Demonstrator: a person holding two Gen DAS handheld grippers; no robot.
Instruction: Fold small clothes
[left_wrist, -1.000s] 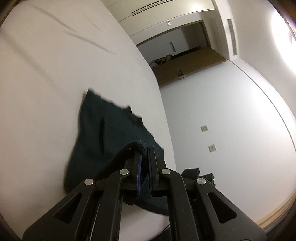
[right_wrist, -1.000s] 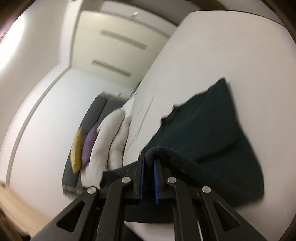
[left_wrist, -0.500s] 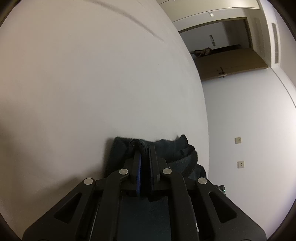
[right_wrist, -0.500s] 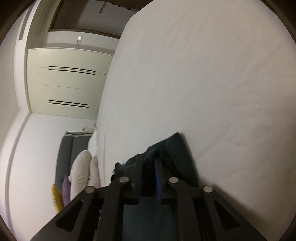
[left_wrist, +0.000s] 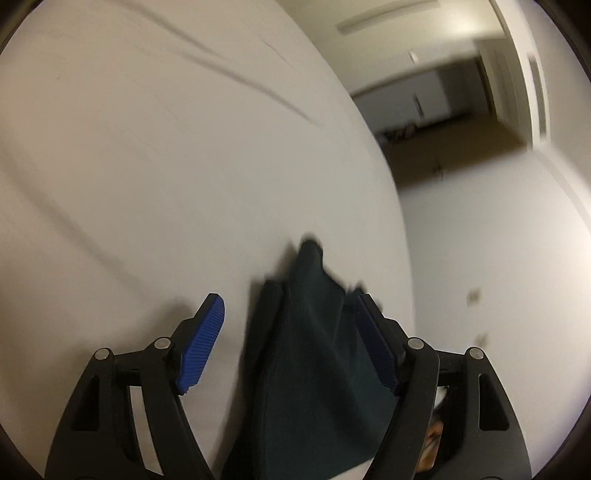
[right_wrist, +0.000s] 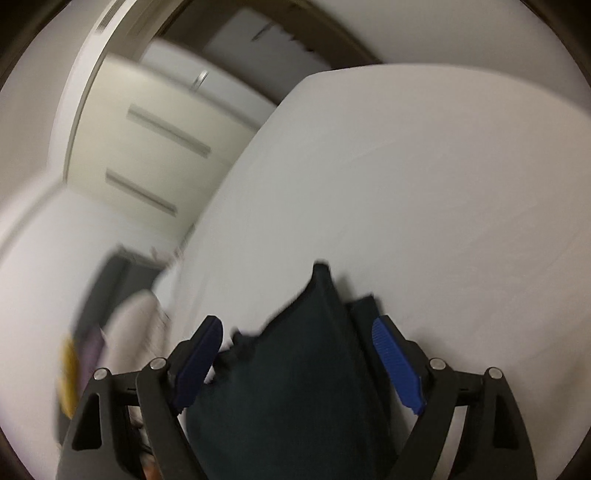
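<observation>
A dark green garment lies doubled over on the white bed. In the left wrist view my left gripper is open, its blue pads spread to either side of the cloth and not clamping it. In the right wrist view the same garment lies between the spread blue pads of my open right gripper. Each view shows a pointed corner of the cloth just ahead of the jaws. Both views are motion-blurred.
The white bed sheet stretches ahead with a few creases. Cream wardrobe doors and a dark sofa with cushions stand to the left. A doorway and a white wall lie beyond the bed's right edge.
Both grippers were shut on the garment's edge, carried it over and down to the bed, and have now opened and let it go. The cloth lies folded.
</observation>
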